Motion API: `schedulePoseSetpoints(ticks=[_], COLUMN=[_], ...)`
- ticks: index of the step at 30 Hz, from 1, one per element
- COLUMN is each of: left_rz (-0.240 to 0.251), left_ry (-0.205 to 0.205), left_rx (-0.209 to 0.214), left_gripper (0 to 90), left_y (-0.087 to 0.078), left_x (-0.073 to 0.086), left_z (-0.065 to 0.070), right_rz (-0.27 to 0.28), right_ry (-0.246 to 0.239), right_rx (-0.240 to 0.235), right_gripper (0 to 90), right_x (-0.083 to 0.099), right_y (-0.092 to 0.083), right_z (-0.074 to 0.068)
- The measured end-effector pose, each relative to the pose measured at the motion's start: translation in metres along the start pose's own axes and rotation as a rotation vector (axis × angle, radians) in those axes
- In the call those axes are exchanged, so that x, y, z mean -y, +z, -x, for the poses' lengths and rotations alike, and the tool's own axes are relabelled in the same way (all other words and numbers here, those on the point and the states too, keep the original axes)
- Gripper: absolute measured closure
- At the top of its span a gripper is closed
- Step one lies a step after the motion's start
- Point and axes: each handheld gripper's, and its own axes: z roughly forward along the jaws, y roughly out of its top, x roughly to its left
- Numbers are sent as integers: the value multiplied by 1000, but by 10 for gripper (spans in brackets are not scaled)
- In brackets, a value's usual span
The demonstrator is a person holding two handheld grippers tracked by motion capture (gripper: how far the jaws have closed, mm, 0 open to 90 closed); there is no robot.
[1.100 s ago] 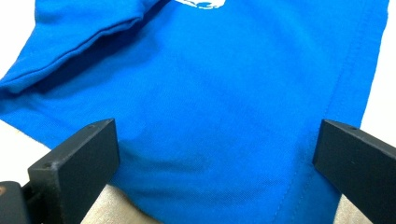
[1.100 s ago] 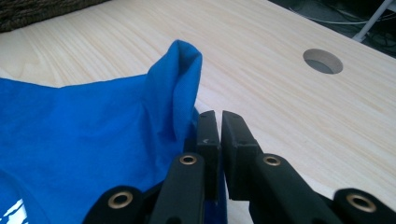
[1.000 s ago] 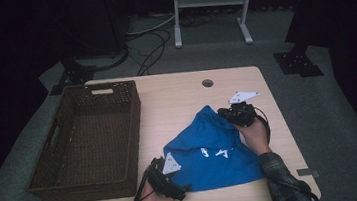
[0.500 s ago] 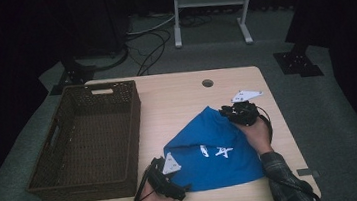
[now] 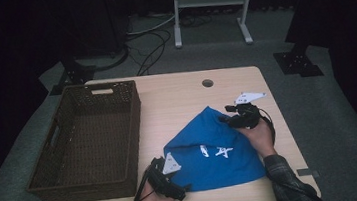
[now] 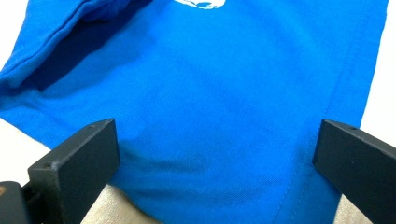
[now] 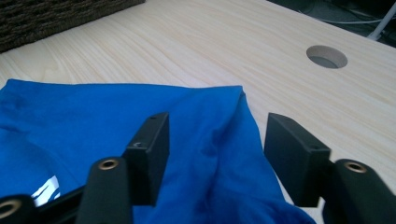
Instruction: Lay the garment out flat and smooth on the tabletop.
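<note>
Since the earlier frames, the right hand-held gripper (image 5: pixel 231 116) had just been opening its jaws, the cloth's peak loose between them and unpressed. Brown wicker basket (image 5: pixel 85 140): far left of the desk (image 5: pixel 176 95). Left hand-held gripper (image 5: pixel 173 186): jaws wide, straddling the near hem. Blue shirt (image 5: pixel 212 152): folded, flat on the desk right of the basket, white print upward.

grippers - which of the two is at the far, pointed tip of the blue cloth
The right gripper, at the blue cloth's far peak. Its jaws have just been opening, cloth between them. The left gripper sits at the near edge.
</note>
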Motion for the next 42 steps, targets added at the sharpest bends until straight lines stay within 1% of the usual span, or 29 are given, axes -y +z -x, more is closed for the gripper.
schedulePoseSetpoints(ticks=[6,11,12,14,16,24,27,29,32,39,42], left_rz=[0,0,0,0,0,0,1,1,1,0,0], left_ry=[0,0,0,1,0,0,0,0,0,1,1], left_rx=[0,0,0,0,0,0,0,0,0,0,0], left_gripper=[3,3,3,3,3,3,4,4,4,3,3], left_y=[0,0,0,0,0,0,0,0,0,0,0], left_x=[0,0,0,0,0,0,0,0,0,0,0], left_z=[0,0,0,0,0,0,0,0,0,0,0], right_rz=[-9,-4,3,7,11,27,27,28,-4,-12,-23], right_ry=[20,40,46,53,53,65,51,44,26,1,-15], right_rx=[5,3,-2,4,9,-14,-26,-38,-37,-61,-77], right_gripper=[285,204,191,173,135,30,0,0,0,0,0], right_x=[6,10,11,13,15,23,28,31,35,42,44], right_y=[-5,-12,-14,-17,-19,-27,-29,-30,-31,-33,-30], right_z=[2,5,5,6,7,8,8,7,5,1,0])
